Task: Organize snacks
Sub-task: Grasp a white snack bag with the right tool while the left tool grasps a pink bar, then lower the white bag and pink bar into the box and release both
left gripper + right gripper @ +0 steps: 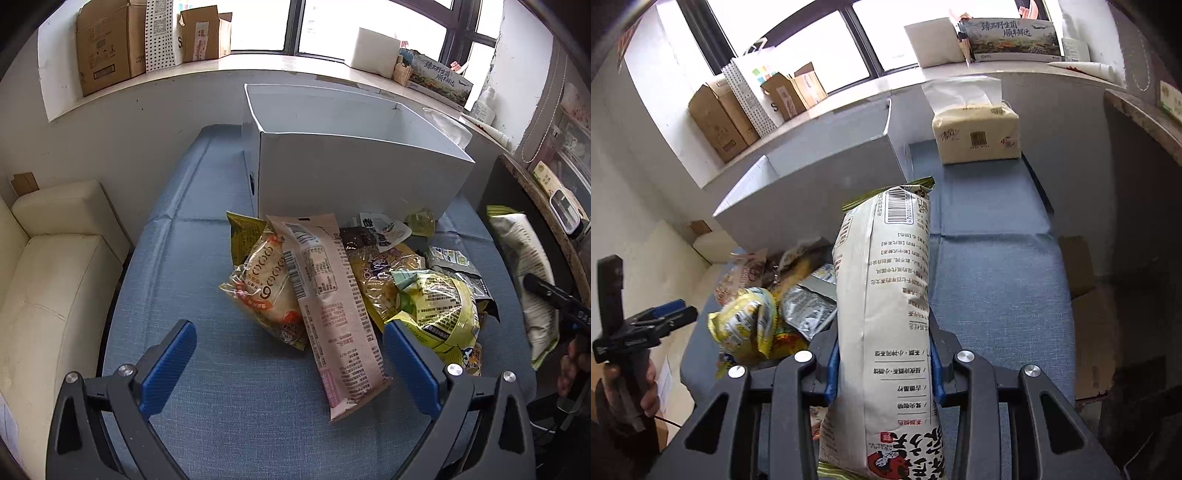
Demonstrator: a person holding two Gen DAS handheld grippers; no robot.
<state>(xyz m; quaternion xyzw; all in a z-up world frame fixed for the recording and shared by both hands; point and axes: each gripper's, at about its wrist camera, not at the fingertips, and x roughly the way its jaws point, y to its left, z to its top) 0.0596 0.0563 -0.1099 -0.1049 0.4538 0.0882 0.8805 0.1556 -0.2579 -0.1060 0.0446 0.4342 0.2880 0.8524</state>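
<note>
Right hand-held gripper (pixel 882 363) clamping tall white snack bag (pixel 886 295) upright, lifted clear for boxing; left hand-held gripper (pixel 290 354) gaping over pink packet (pixel 332 306) in snack pile (pixel 388 280) on blue surface (pixel 207 236); white box (pixel 354 173) waiting behind, seemingly empty

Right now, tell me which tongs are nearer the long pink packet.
Left. The left tongs hang open just above the long pink packet, its lower end between the blue pads. The right tongs are off to the side, shut on a tall white snack bag.
</note>
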